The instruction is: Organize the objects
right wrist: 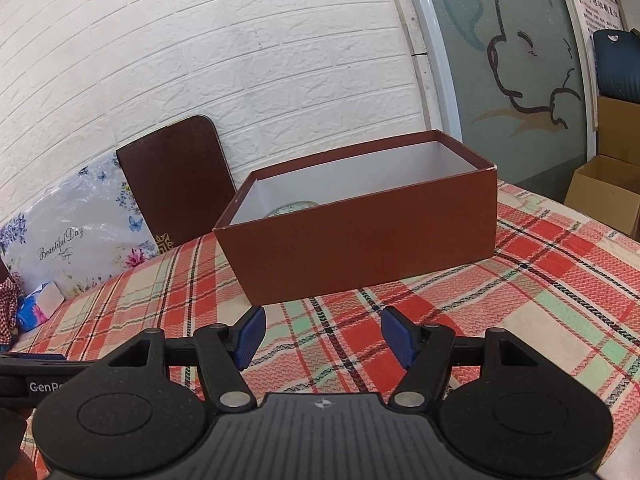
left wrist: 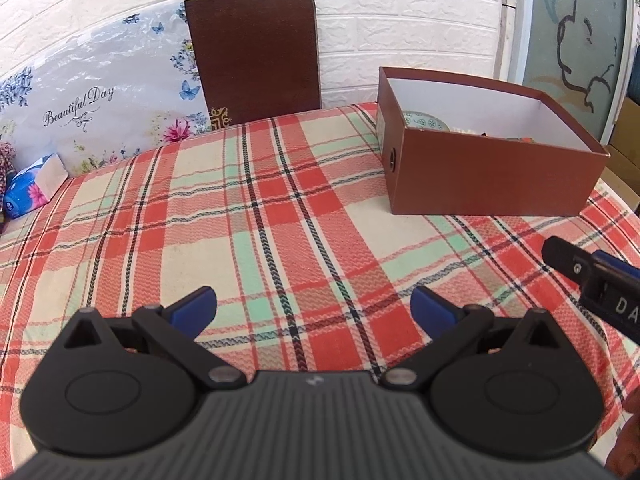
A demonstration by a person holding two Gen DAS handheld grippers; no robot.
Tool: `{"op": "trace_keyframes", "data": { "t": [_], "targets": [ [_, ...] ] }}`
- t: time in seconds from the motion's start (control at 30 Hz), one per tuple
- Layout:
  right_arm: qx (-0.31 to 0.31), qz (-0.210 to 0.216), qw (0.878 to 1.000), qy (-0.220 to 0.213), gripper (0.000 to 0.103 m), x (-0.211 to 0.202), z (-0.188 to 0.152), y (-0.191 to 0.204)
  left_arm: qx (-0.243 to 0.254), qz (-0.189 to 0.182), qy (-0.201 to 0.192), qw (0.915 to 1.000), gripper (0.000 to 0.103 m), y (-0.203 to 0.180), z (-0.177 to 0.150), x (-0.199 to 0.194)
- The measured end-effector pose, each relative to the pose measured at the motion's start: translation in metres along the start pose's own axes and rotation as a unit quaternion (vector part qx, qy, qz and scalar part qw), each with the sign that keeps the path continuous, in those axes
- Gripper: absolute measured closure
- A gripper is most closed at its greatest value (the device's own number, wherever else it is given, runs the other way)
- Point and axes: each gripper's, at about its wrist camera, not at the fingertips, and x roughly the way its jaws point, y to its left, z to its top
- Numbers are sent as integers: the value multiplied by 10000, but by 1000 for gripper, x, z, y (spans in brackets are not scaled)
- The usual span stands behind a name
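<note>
Lying at far left, a tissue pack (left wrist: pixel 38 182) is touching the plaid cloth (left wrist: pixel 280 216). The left tool (left wrist: pixel 314 307) is hovering with jaws apart, empty. The right tool (right wrist: pixel 322 334) is likewise gaping, facing the box (right wrist: pixel 360 236), which is holding a bowl (left wrist: pixel 424 120).

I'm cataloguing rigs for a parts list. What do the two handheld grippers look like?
Both match: the left gripper and right gripper have matte black ribbed bodies, round disc housings, silver pivot pins and blue ribbed finger pads. White lettering marks their sides. No cables or sleeves show.
</note>
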Motion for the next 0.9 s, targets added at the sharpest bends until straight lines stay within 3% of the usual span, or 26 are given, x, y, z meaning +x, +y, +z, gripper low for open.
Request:
{"op": "trace_keyframes", "data": {
  "t": [0.9],
  "targets": [
    [-297,208,9993,32,34,-2,-6,17,-285,754,-171,9966,0,32,-1,-9]
  ]
}}
